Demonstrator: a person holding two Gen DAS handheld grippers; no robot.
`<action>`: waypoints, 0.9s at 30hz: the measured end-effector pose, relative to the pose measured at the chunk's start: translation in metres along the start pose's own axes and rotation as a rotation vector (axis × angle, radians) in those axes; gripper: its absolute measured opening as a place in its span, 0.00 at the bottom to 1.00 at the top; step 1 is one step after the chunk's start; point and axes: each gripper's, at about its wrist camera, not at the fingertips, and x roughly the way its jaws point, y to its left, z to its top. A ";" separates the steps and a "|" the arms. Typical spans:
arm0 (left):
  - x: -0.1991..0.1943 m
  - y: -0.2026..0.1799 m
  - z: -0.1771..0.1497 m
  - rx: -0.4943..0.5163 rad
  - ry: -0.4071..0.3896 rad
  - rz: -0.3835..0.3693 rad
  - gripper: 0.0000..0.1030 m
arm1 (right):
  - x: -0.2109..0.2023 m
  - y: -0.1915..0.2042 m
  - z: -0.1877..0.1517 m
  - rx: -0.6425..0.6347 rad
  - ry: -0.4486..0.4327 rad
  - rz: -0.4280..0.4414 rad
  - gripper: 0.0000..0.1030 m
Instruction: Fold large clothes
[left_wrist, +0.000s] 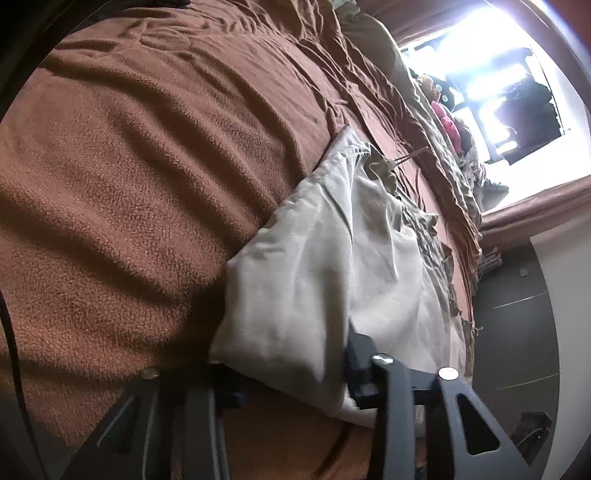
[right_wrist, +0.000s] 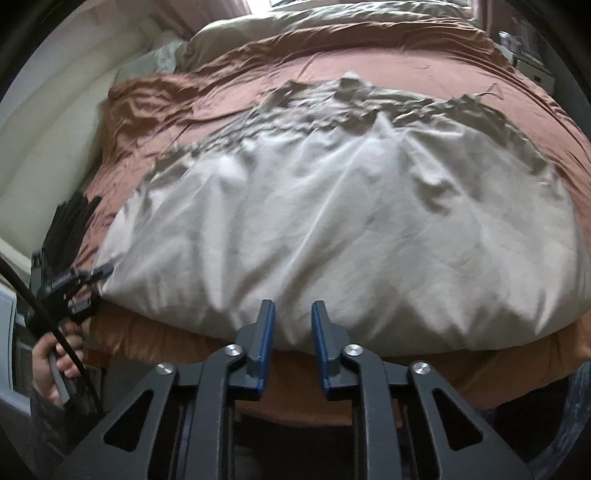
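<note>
With the left gripper (right_wrist: 94, 286) clamping the beige garment's (right_wrist: 332, 229) near corner and the right gripper (right_wrist: 293, 317) straddling its hem unclenched, both grips should be seating fully before lifting evenly.

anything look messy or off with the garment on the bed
Yes: the beige garment lies smooth near the grippers, but its far edge is bunched and crumpled on the brown blanket, and a drawstring trails loose.

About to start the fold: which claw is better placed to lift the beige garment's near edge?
Probably left: the left claw has a near corner of the beige garment between its fingers, while the right claw sits mid-edge, jaws apart, gripping nothing visible.
</note>
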 end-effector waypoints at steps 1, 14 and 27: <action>-0.002 0.000 -0.002 0.004 -0.007 0.000 0.28 | 0.005 0.004 -0.001 -0.021 0.012 -0.005 0.13; -0.017 -0.016 -0.006 0.047 -0.065 -0.006 0.16 | 0.074 0.014 0.051 -0.026 0.043 -0.091 0.12; -0.012 -0.023 -0.004 0.012 -0.076 0.001 0.16 | 0.138 0.005 0.115 0.019 0.008 -0.135 0.12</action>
